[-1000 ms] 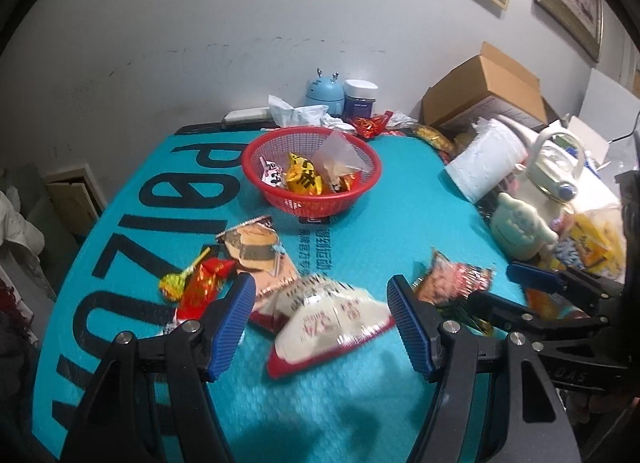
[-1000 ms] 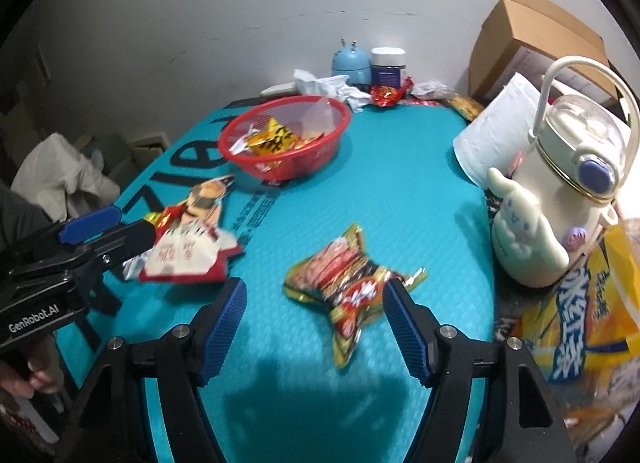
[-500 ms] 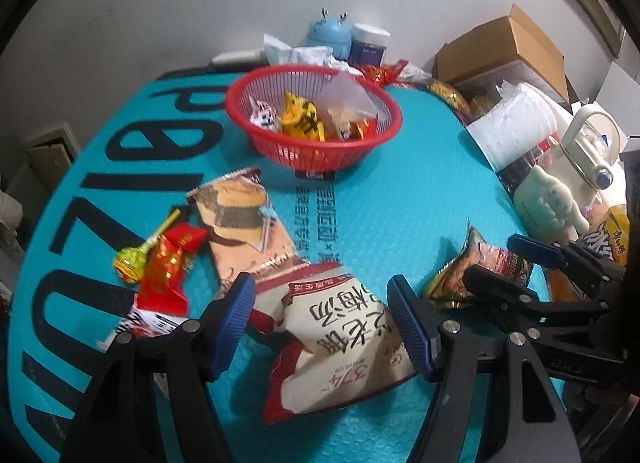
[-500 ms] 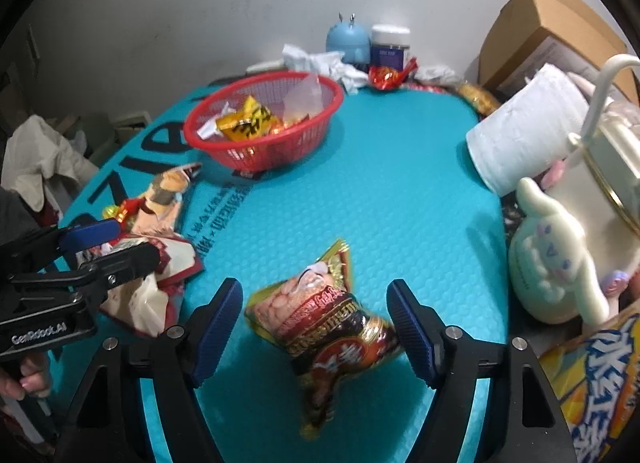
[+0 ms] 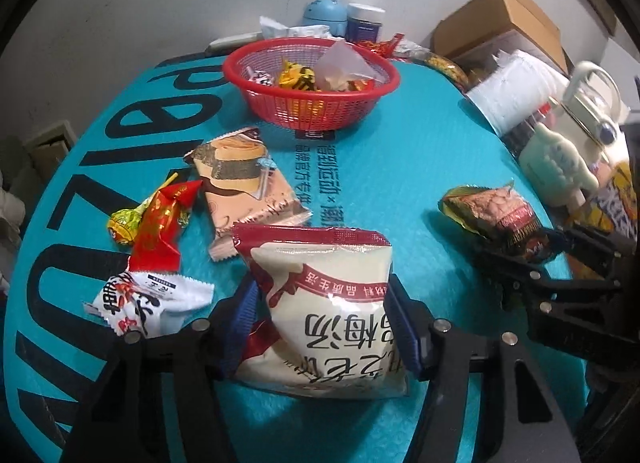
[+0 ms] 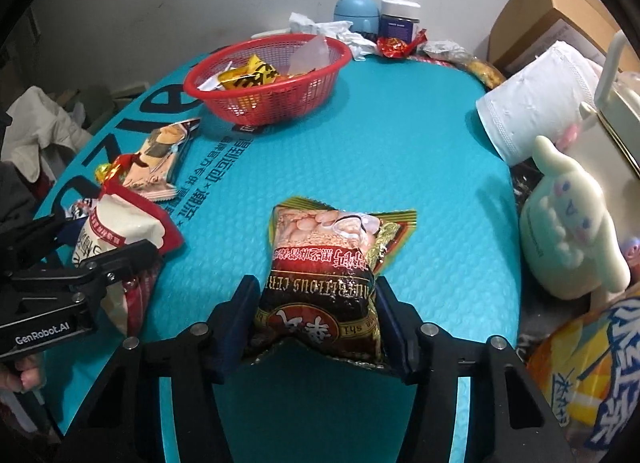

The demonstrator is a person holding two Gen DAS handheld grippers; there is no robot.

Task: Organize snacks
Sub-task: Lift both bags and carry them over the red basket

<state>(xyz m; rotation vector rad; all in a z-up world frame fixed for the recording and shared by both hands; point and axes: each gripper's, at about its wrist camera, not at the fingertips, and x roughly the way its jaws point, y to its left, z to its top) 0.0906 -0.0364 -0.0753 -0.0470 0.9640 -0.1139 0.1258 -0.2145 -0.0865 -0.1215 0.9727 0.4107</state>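
Note:
A white and red snack pouch (image 5: 332, 311) lies on the teal mat (image 5: 400, 167), between the blue pads of my left gripper (image 5: 320, 303). Its jaws are closing and the pads touch both sides of the pouch. In the right wrist view a dark red and gold snack packet (image 6: 320, 263) sits crumpled between the pads of my right gripper (image 6: 316, 295), whose jaws are closing on it. The red mesh basket (image 5: 392, 79) stands at the far side with several snacks inside. A tan wafer packet (image 5: 244, 183), a red candy wrapper (image 5: 164, 219) and a small white packet (image 5: 144, 299) lie at the left.
A cream plush figure (image 6: 568, 231), a white kettle, a paper roll (image 6: 536, 103) and a cardboard box (image 6: 552, 11) crowd the right edge. A yellow and blue bag (image 6: 592, 363) lies near right. A blue gadget (image 6: 356, 11) and a jar stand behind the basket.
Both grippers have come down and tilted toward the mat. Each now has its packet between the pads, and both pairs of jaws have narrowed onto the packets.

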